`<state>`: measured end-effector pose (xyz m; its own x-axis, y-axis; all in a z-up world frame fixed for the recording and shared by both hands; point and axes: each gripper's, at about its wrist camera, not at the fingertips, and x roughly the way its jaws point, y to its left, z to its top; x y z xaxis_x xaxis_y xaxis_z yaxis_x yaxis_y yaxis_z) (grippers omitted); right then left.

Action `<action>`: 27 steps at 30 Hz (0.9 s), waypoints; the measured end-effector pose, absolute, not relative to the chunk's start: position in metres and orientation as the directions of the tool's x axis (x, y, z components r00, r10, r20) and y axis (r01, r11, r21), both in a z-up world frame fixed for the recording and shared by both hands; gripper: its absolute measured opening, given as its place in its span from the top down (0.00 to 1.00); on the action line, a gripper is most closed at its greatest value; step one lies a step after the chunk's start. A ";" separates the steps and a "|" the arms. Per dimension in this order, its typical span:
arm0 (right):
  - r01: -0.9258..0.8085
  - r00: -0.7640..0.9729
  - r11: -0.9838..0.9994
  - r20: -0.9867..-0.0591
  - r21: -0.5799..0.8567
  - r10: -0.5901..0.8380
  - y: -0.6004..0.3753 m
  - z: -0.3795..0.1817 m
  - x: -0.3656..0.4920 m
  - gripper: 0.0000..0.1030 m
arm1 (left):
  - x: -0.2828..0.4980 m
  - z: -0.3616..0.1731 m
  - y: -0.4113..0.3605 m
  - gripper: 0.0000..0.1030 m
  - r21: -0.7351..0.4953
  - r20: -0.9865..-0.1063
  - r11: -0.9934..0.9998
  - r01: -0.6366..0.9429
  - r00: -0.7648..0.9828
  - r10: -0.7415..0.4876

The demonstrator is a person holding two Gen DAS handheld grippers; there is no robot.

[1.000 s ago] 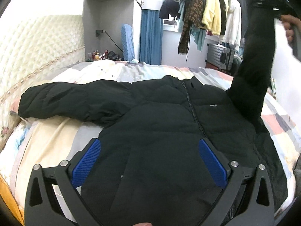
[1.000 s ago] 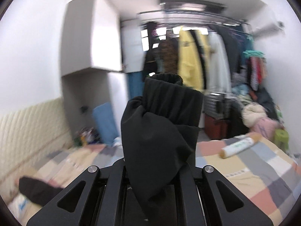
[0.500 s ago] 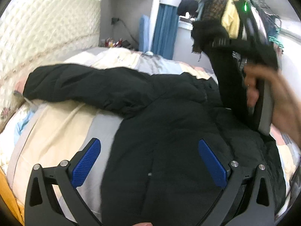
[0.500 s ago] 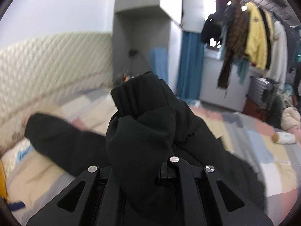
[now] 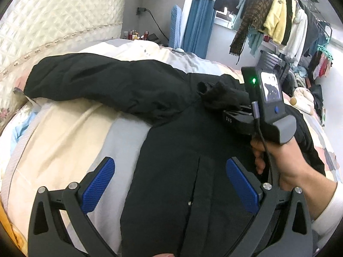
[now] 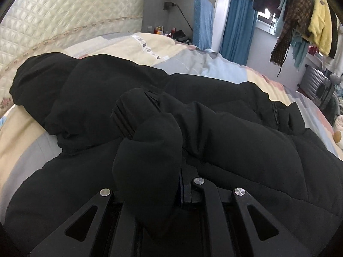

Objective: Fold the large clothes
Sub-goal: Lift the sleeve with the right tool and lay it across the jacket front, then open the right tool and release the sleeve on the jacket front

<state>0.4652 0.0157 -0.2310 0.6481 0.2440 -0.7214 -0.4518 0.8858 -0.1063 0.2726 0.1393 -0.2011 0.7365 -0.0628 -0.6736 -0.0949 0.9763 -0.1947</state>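
A bed [image 5: 70, 132] with a patchwork quilt [image 6: 193, 64] of cream, grey and pale blue squares carries a black padded jacket [image 5: 171, 171], spread across its middle. One sleeve [image 5: 96, 83] stretches left toward the quilted cream headboard [image 5: 53, 21] at the far left.

I see a black padded jacket [image 5: 171, 154] on a bedspread [image 5: 70, 128] of cream, grey and pale pink blocks. My left gripper [image 5: 169, 184] is black with blue textured pads [image 5: 97, 187]. The headboard [image 5: 53, 19] is quilted cream, the curtain [image 5: 198, 27] blue.
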 end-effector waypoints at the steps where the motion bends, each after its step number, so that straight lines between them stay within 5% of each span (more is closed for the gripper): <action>1: -0.455 0.647 0.884 -0.722 -0.105 0.247 0.015 -0.229 0.464 0.93 | 0.273 -0.202 0.140 0.00 -0.196 -0.676 0.976 -0.093 0.734 -0.066; 4: -0.487 0.632 0.868 -0.725 -0.097 0.273 0.013 -0.222 0.460 0.88 | 0.273 -0.204 0.138 0.00 -0.200 -0.678 0.977 -0.081 0.731 -0.078; 11: -0.542 0.613 0.838 -0.709 -0.058 0.348 -0.005 -0.190 0.438 0.52 | 0.264 -0.194 0.121 0.00 -0.183 -0.649 0.983 -0.033 0.754 -0.096; 27: -0.418 0.733 0.908 -0.596 -0.015 0.327 -0.139 -0.119 0.375 0.47 | 0.249 -0.176 0.072 0.00 -0.197 -0.584 0.977 0.074 0.792 -0.178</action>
